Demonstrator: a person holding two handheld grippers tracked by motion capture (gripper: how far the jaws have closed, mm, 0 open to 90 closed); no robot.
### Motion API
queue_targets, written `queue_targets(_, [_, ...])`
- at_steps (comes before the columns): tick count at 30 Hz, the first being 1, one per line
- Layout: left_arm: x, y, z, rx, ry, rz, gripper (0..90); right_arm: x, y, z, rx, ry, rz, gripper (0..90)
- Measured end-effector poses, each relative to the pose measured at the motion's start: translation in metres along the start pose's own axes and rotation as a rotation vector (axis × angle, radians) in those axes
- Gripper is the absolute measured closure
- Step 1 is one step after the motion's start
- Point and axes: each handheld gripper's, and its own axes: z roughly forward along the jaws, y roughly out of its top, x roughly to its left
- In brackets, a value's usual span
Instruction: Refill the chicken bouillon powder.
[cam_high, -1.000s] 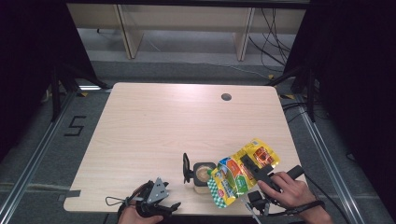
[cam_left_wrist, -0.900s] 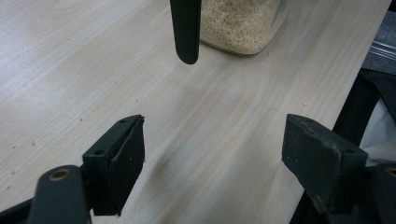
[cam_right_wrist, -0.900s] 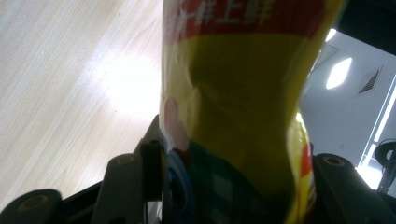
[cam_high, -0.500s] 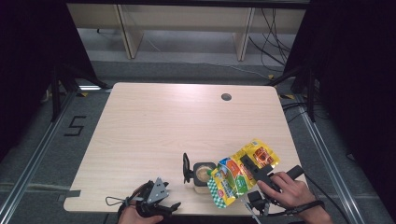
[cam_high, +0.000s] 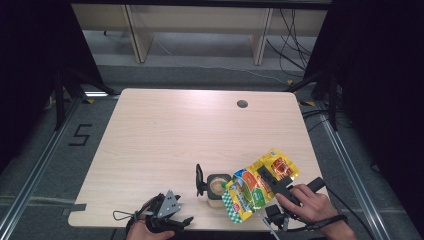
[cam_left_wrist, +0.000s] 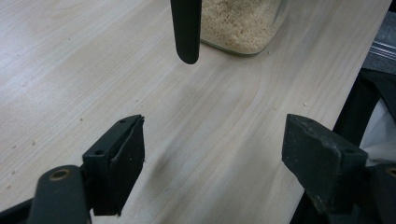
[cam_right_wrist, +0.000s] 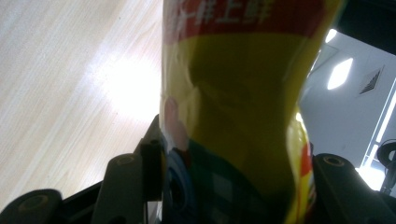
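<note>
Right now, right fingers (cam_right_wrist: 233, 186) pinch the crinkly yellow foil pouch (cam_high: 257, 184); left fingers (cam_left_wrist: 212, 172) gape wide.

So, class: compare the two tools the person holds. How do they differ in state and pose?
The right tool is clamped on a yellow snack bag, tilted over the open jar; the left tool holds nothing. The left tool's jaws stand wide apart above bare table, while the right tool's jaws press into the bag's sides. The right tool is raised beside the jar; the left sits low at the table's near edge. Both are hand-held, with two black jaws.
</note>
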Motion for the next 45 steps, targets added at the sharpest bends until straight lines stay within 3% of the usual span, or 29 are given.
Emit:
queue_targets(21, [0.001, 0.0002, -0.0007, 0.008, 0.005, 0.011, 21.2, 0.0004, 0.0002, 0.0003, -0.011, 0.01, 0.001, 50.3])
queue_targets(26, [0.0, 0.0004, -0.0004, 0.0, 0.003, -0.003, 21.3, 0.0003, -0.0003, -0.0002, -0.007, 0.005, -0.001, 50.3])
queue_targets(37, [0.0023, 0.0008, -0.0011, 0.004, 0.003, 0.026, 21.3, 0.0007, -0.0007, 0.0001, -0.011, 0.011, 0.006, 50.3])
queue_targets(39, [0.0002, 0.0003, -0.0008, -0.003, 0.0, -0.01, 21.2, 0.0003, -0.0006, 0.0, -0.011, 0.011, 0.006, 50.3])
queue_targets(43, [0.0001, 0.0005, -0.0007, -0.003, 0.0, -0.011, 21.2, 0.0002, -0.001, -0.0002, -0.017, 0.008, 0.013, 50.3])
queue_targets(45, [0.0018, 0.0006, -0.0009, 0.01, 0.008, 0.014, 21.3, 0.0, -0.0011, -0.0005, -0.013, 0.018, 0.013, 50.3])
